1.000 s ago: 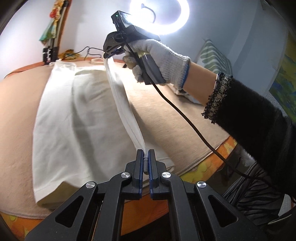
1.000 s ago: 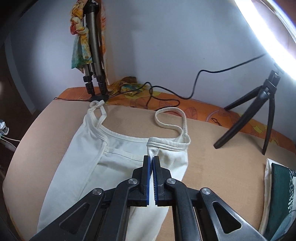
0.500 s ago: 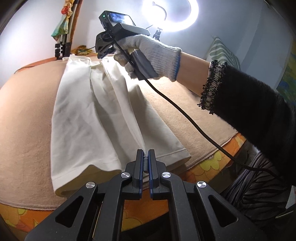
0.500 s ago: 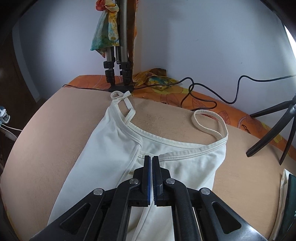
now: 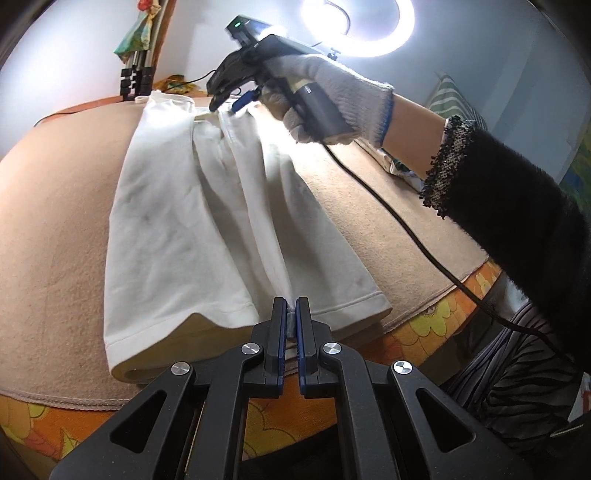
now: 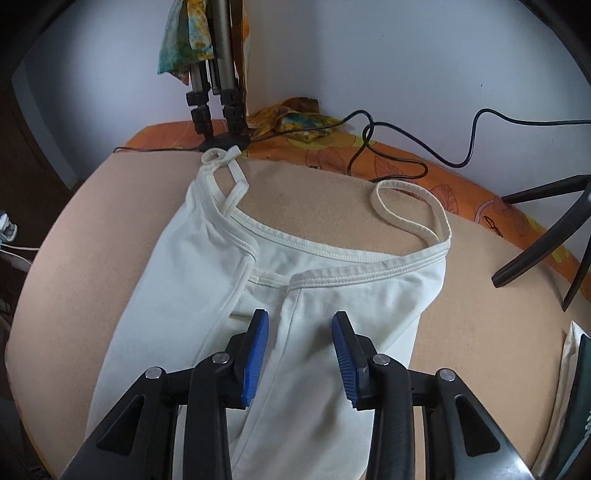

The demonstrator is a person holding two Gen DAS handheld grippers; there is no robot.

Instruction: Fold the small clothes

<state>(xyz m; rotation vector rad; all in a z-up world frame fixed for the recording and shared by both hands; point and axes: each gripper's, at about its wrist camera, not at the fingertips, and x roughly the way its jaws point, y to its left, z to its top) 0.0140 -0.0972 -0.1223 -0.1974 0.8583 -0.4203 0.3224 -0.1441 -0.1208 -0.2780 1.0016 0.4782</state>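
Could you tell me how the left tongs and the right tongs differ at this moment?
The left tongs are shut on the hem of the white camisole; the right tongs are opening, pads clear of the cloth. The left sits at the near hem, the right at the strap end. Both have black arms and blue pads.

A ring light (image 5: pixel 356 26) blazed at the top of my left wrist view, blowing out to pure white and throwing glare across the upper part of the white garment (image 5: pixel 207 206) near the gloved hand (image 5: pixel 325 99). I saw the garment's lifted hem cast a soft shadow on the beige cover (image 5: pixel 48 229). My right wrist view was dimmer and more even, the wall (image 6: pixel 388 66) a cool grey-blue. Both pictures bent hard at the edges, with black corners from the fisheye. The centres stayed sharp; stitching on the neckline (image 6: pixel 332 254) read clearly.
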